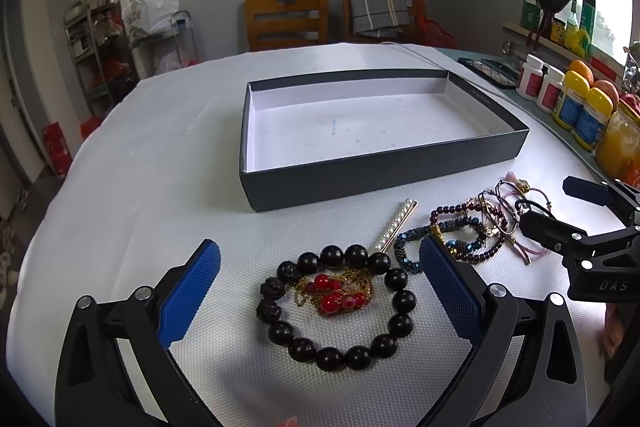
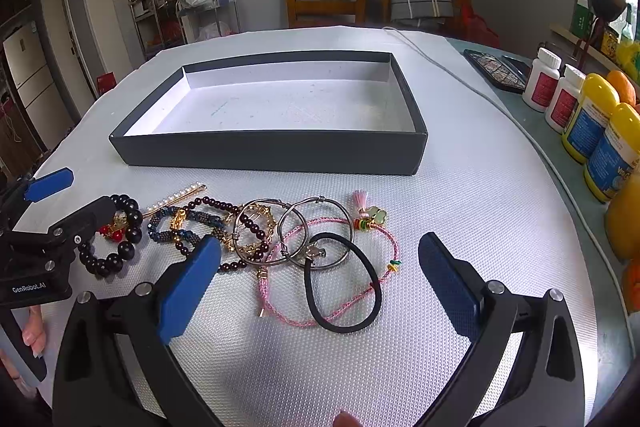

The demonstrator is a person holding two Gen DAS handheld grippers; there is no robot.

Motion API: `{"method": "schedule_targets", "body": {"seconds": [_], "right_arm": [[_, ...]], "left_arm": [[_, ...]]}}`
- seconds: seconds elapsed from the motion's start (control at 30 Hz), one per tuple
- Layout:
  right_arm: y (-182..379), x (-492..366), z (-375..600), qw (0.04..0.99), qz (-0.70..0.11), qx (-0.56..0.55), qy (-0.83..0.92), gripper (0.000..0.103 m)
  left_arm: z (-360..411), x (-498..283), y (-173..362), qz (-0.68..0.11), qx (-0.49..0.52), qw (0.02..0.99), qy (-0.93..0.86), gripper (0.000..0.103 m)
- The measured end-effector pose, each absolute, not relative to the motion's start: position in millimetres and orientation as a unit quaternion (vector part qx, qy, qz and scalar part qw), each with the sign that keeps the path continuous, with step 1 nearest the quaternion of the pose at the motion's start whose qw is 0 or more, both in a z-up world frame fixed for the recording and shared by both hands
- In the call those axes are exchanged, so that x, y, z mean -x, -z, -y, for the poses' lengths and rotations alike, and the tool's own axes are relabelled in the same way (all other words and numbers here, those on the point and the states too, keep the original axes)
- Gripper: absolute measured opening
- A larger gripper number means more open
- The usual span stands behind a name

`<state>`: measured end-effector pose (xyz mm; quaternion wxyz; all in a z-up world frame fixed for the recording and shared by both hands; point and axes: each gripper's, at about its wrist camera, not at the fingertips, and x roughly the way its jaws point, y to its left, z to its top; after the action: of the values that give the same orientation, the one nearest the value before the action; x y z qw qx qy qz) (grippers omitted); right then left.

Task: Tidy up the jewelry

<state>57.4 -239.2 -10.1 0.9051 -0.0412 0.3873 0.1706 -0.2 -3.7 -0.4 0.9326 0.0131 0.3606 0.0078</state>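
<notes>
A dark grey box [image 1: 372, 177] [image 2: 276, 151] with a white inside stands empty at the table's middle. In front of it lies a row of jewelry. In the left wrist view, my left gripper [image 1: 320, 279] is open above a black bead bracelet [image 1: 394, 279] that rings a red-bead gold chain [image 1: 338, 293]. A pearl hair clip [image 1: 394, 225] and blue bead bracelet [image 1: 408, 241] lie beyond. In the right wrist view, my right gripper [image 2: 320, 275] is open over a black hair tie [image 2: 370, 269], a pink cord bracelet [image 2: 276, 301] and silver bangles [image 2: 294, 223].
White textured mat [image 2: 460, 211] covers the round table. Yellow and white bottles [image 2: 592, 115] and a jar stand along the right edge. A dark tray [image 2: 496, 69] and a white cable [image 2: 448, 69] lie at the back right. Wooden chairs [image 1: 286, 21] stand behind.
</notes>
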Motion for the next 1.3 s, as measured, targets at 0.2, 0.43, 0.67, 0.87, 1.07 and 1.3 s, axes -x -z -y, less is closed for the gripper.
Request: {"method": "schedule_targets", "body": {"seconds": [0.2, 0.43, 0.67, 0.87, 1.07, 1.3], "right_arm": [[10.2, -57.2, 237.0, 0.904, -0.389, 0.045, -0.174, 0.098], [11.1, -56.5, 236.3, 0.904, -0.39, 0.042, -0.174, 0.098], [11.5, -57.2, 236.7, 0.904, -0.389, 0.043, -0.174, 0.098], [12.4, -58.0, 237.2, 0.903, -0.391, 0.041, -0.173, 0.098], [12.7, -58.5, 237.6, 0.903, -0.39, 0.042, -0.173, 0.098], [13.5, -59.3, 237.2, 0.903, -0.391, 0.041, -0.173, 0.098]], "left_arm": [[2.3, -1.5, 2.8, -0.365, -0.013, 0.931, -0.006, 0.101], [5.2, -0.6, 1.7, -0.364, -0.014, 0.931, -0.008, 0.101], [3.6, -0.8, 1.6, -0.364, -0.014, 0.931, -0.009, 0.101], [2.9, -0.9, 1.5, -0.365, -0.014, 0.931, -0.009, 0.101], [2.4, -0.1, 1.1, -0.364, -0.015, 0.931, -0.009, 0.101], [2.8, -0.9, 1.5, -0.365, -0.014, 0.931, -0.009, 0.101]]}}
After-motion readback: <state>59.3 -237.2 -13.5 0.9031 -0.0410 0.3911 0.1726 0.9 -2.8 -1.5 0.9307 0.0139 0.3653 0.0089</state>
